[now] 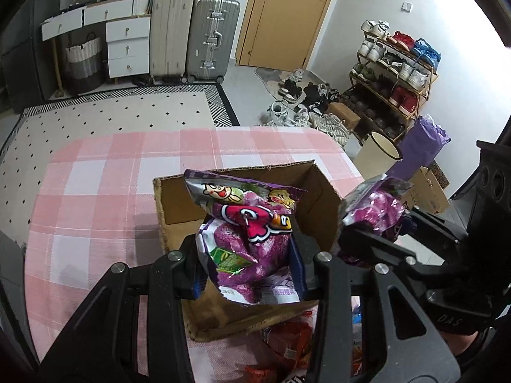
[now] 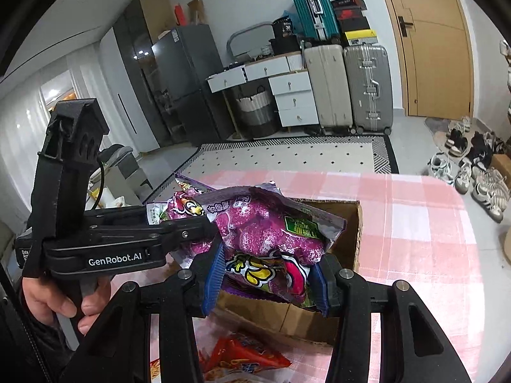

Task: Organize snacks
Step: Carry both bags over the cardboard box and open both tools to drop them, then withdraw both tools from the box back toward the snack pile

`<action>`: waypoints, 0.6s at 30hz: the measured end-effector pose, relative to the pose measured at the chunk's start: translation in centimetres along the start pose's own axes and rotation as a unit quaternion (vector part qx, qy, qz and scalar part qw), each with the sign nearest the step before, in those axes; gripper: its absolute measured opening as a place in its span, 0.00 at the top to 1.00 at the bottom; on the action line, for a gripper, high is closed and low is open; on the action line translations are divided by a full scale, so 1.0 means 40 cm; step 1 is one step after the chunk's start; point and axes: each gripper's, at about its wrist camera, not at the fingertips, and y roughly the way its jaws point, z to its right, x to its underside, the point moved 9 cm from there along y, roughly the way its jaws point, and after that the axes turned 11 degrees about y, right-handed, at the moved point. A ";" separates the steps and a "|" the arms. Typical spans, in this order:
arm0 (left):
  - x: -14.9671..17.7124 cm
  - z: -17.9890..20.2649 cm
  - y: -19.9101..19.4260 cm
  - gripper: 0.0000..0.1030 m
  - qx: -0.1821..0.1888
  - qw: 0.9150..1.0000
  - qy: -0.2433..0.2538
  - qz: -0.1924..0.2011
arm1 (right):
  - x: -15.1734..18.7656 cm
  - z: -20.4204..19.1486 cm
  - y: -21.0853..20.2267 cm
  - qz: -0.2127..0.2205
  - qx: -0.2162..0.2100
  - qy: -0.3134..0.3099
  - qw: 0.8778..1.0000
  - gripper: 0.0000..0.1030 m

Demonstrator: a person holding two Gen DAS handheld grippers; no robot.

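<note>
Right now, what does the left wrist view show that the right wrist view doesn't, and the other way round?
Only the left wrist view shows the shoe rack by the wall and the purple bag beyond the table.

Only the right wrist view shows the grey fridge, the teal suitcase and the person's hand on the left gripper's handle.

Both show the cardboard box on the pink checked tablecloth, and each gripper, left and right, shut on a purple snack packet.
</note>
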 end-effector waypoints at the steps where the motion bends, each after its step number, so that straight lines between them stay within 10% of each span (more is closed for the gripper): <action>1: 0.002 0.000 0.013 0.63 0.000 1.000 -0.001 -0.003 | 0.004 0.005 0.013 -0.005 0.002 0.001 1.000 0.54; 8: 0.029 -0.017 0.068 0.48 -0.018 1.000 -0.020 -0.012 | 0.009 0.023 0.072 -0.023 0.013 0.007 1.000 0.46; 11: 0.035 -0.039 0.060 0.26 -0.044 0.999 -0.020 -0.010 | 0.001 0.019 0.068 -0.013 0.019 0.004 1.000 0.31; 18: 0.055 -0.052 0.001 0.26 -0.076 0.997 -0.030 0.013 | -0.030 0.019 -0.004 0.026 0.023 0.003 0.999 0.23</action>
